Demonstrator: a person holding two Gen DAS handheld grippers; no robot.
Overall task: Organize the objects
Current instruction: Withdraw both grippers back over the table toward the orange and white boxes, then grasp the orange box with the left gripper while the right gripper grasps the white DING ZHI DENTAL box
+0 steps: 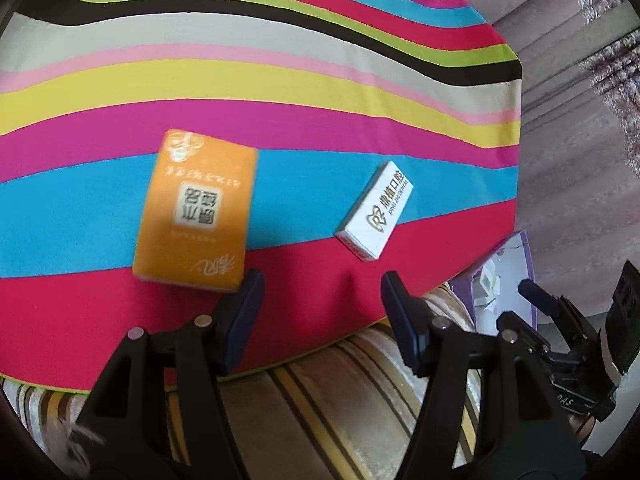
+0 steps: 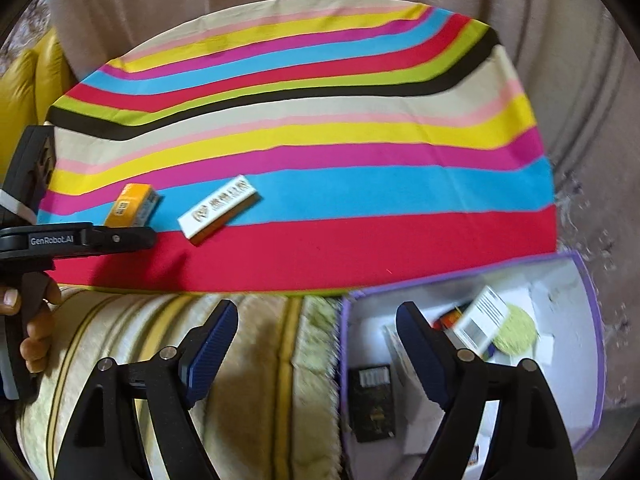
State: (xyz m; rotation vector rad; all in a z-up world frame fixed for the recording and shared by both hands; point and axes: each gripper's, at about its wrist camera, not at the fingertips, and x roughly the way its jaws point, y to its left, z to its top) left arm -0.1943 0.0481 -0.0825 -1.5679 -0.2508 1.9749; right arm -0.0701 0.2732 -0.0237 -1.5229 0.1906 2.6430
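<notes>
- Sorting small stuff off a striped cloth into a purple-edged box, going by the layout.
- Already in the box: a white barcoded carton, a yellow-green round thing, a dark flat packet, plus some paper bits too blurry to name.
- Still out on the cloth: an orange tissue pack and a white dental-branded box, lying apart from each other across the blue and red stripes.
- Left gripper: jaws partly open, nothing between them, one tip just beside the near corner of the orange tissue pack. Can't say if it touches.
- Right gripper: jaws spread wide and empty, one finger over the beige striped cushion, the other over the purple-edged box, with the white barcoded carton right past that finger.
- Looks past halfway by a rough count, two items left to move.
- Best guess for next up: orange tissue pack for the left, since it's closest. Soft pack, so probably squishes a bit in a grip.
</notes>
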